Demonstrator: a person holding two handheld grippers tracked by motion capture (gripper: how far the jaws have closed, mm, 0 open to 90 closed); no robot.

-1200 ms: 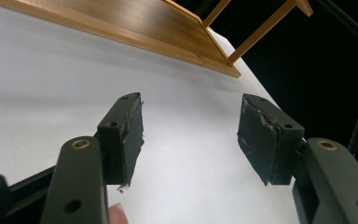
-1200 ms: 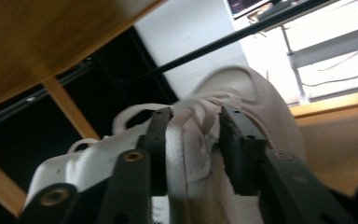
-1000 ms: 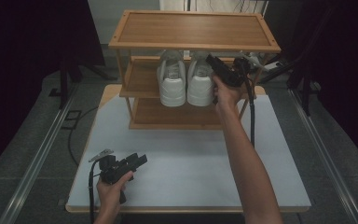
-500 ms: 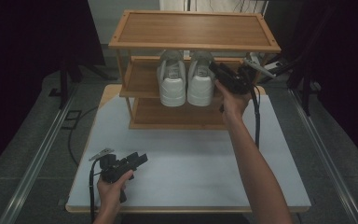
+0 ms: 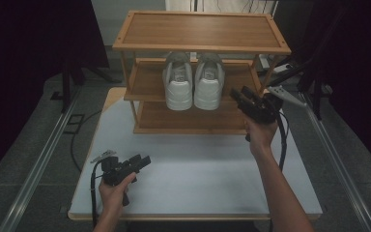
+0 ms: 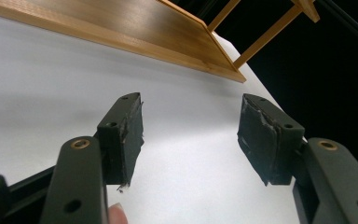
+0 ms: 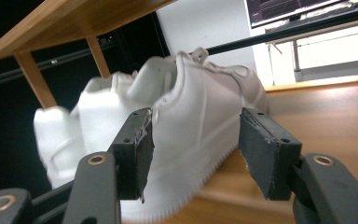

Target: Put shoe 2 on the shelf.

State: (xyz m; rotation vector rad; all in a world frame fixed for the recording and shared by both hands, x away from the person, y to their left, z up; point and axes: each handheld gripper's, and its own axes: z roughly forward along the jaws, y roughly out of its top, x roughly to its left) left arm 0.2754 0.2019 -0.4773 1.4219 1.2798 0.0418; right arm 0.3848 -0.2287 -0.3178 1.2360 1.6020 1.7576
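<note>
Setting: dark room with black surroundings; a white table [image 5: 198,169] fills the lower centre of the high view, and a wooden shoe rack [image 5: 200,31] stands at the table's far edge, in the upper centre.
Left gripper [image 5: 142,162]: lower left of the high view, low over the bare table near its front edge, well apart from the rack. Its own view shows the jaws spread wide, with only white tabletop between them.
Right gripper [image 5: 238,95]: right of centre in the high view, raised to the level of the middle shelf [image 5: 147,87] and pointing toward the upper left of the frame. Jaws spread, holding nothing.
Shoes: two white sneakers side by side on the middle shelf, toes toward the camera, heels under the top shelf. The right shoe [image 5: 207,84] lies nearer the raised gripper; the left shoe [image 5: 178,84] lies beyond it.
Long axis: each shoe runs front to back on the shelf, so the right gripper meets the nearer shoe from its side.
Key relation: in the right gripper view the nearer shoe [image 7: 205,126] appears between the two open jaws, farther off and not touched.
Nearer hand: the right, judged by position; the shoe's sole lies up and left of its tips.
</note>
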